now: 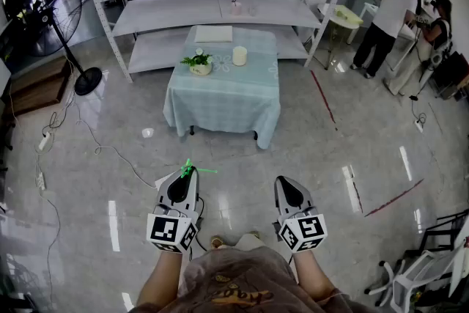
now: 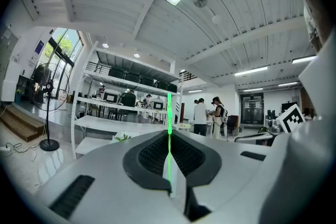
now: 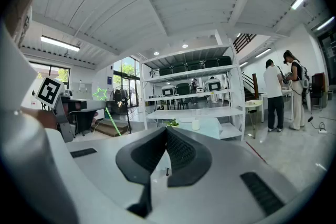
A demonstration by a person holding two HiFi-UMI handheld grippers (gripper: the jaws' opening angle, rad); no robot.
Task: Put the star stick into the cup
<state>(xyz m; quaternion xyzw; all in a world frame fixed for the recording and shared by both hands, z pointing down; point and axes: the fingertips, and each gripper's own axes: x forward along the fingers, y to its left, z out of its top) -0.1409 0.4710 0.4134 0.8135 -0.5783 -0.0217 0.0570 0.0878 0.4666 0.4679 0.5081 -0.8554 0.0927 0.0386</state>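
Observation:
My left gripper (image 1: 186, 174) is low in front of the person, shut on a thin green star stick (image 1: 193, 169). In the left gripper view the stick (image 2: 169, 128) rises straight up from between the closed jaws of that gripper (image 2: 169, 165). The star (image 3: 100, 94) shows at the left of the right gripper view. My right gripper (image 1: 284, 184) is beside the left one; this right gripper (image 3: 167, 132) is shut with nothing in it. The cream cup (image 1: 239, 56) stands on a cloth-covered table (image 1: 242, 102) well ahead, far from both grippers. The same cup (image 3: 196, 124) is small in the right gripper view.
A small potted plant (image 1: 198, 64) and a folded white sheet (image 1: 213, 34) share the table. White shelving (image 1: 212, 7) stands behind it. A floor fan (image 1: 69, 33) and cables (image 1: 88, 139) are on the left. People (image 1: 392, 18) stand at the far right, and chairs (image 1: 421, 275) at the near right.

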